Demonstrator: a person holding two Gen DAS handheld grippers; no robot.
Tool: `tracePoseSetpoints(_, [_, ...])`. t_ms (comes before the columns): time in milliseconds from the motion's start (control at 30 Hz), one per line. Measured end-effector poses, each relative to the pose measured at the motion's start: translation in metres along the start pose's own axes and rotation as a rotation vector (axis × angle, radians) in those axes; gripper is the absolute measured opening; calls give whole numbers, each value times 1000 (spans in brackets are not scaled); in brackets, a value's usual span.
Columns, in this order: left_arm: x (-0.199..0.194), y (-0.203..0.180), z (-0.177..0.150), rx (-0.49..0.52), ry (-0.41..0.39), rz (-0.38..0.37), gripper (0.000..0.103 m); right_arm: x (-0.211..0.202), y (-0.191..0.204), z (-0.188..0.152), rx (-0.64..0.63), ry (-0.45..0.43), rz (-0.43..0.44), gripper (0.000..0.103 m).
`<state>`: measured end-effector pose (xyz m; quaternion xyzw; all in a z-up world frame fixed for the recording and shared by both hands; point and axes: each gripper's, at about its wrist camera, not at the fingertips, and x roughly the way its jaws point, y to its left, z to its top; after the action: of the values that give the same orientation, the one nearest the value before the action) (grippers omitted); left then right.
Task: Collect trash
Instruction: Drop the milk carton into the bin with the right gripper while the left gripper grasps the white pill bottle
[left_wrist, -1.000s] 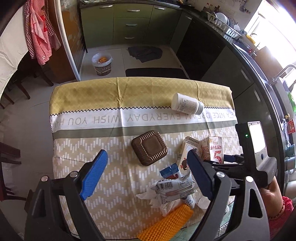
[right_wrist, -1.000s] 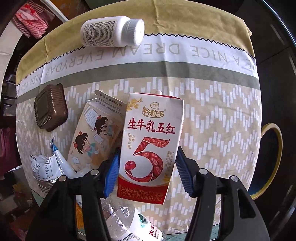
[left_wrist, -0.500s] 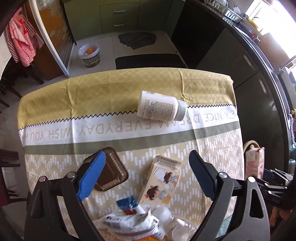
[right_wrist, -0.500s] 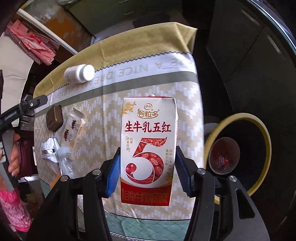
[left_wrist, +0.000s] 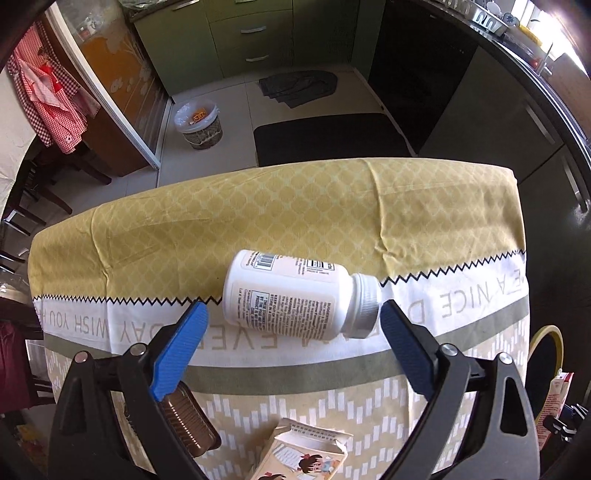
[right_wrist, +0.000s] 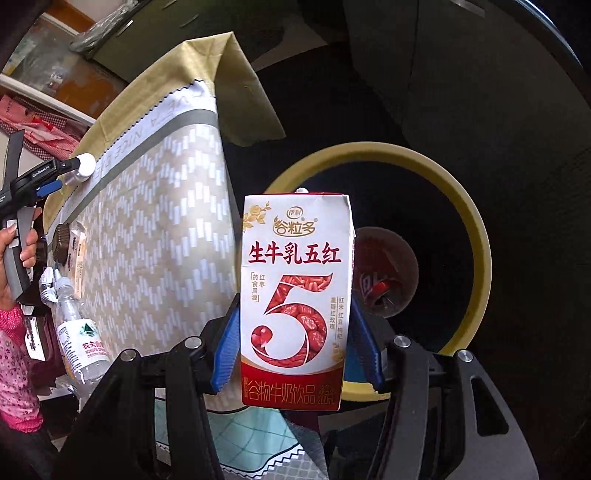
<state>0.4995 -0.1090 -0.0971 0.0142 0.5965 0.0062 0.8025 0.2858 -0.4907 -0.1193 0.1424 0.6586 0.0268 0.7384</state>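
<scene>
A white pill bottle (left_wrist: 299, 295) lies on its side on the tablecloth, cap to the right. My left gripper (left_wrist: 291, 350) is open, with its blue pads on either side of the bottle and just short of it. My right gripper (right_wrist: 295, 347) is shut on a red-and-white milk carton (right_wrist: 293, 295) and holds it upright over the yellow-rimmed bin (right_wrist: 476, 236) beside the table. The bin holds a red can (right_wrist: 384, 280). The left gripper also shows in the right wrist view (right_wrist: 55, 181), at the pill bottle (right_wrist: 86, 166).
A brown ribbed tray (left_wrist: 188, 424) and a cartoon-printed carton (left_wrist: 303, 454) lie near the left gripper. A clear water bottle (right_wrist: 79, 332) lies at the table's near edge. A small bucket (left_wrist: 199, 122) stands on the kitchen floor beyond the table. The bin's rim (left_wrist: 546, 332) shows at the right.
My left gripper has moved forward over the table up to the pill bottle. My right gripper has carried the milk carton off the table to the right, over the bin.
</scene>
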Motion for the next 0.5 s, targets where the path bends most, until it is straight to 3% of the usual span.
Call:
tracePoseSetpoints(133, [12,-1,3,-17,30,9,89,22,-23,0,35,17,-17,55])
tracePoseSetpoints(200, [16,0,5,-27,33,0,83,30,-30,1,37,20,-35,55])
tracePoseSetpoints(500, [7,11,-2,-36,11,-46,82,50,-50,-2,44,32,-67,58])
